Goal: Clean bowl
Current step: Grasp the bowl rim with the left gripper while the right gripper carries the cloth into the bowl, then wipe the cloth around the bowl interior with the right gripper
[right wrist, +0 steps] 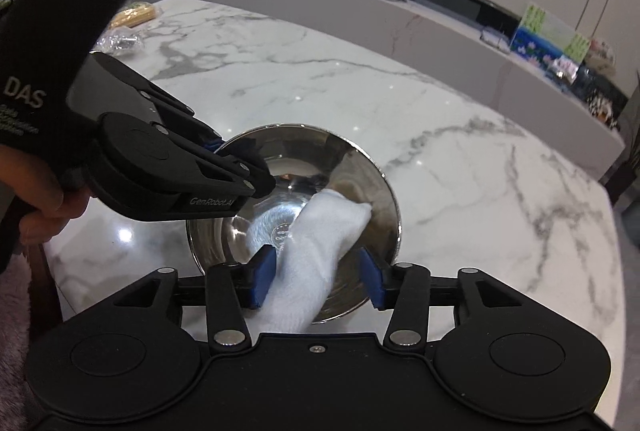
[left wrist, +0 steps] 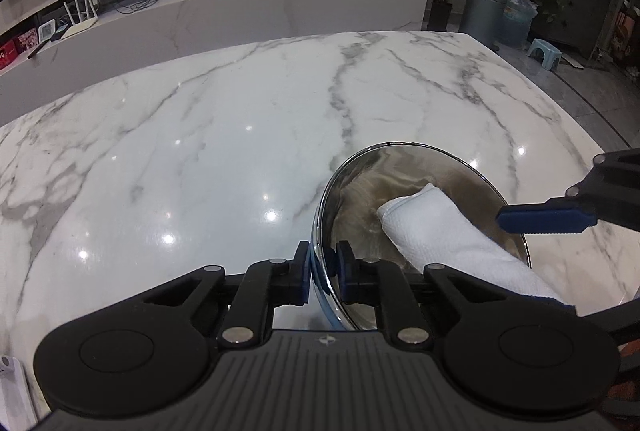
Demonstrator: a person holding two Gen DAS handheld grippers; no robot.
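Marble table (right wrist: 460,191), "GenRobot.AI" left gripper (right wrist: 236,155)

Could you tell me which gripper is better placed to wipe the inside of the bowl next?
The right gripper: the white cloth lies between its fingers and already reaches into the steel bowl. The left gripper is clamped on the bowl's rim, steadying it.
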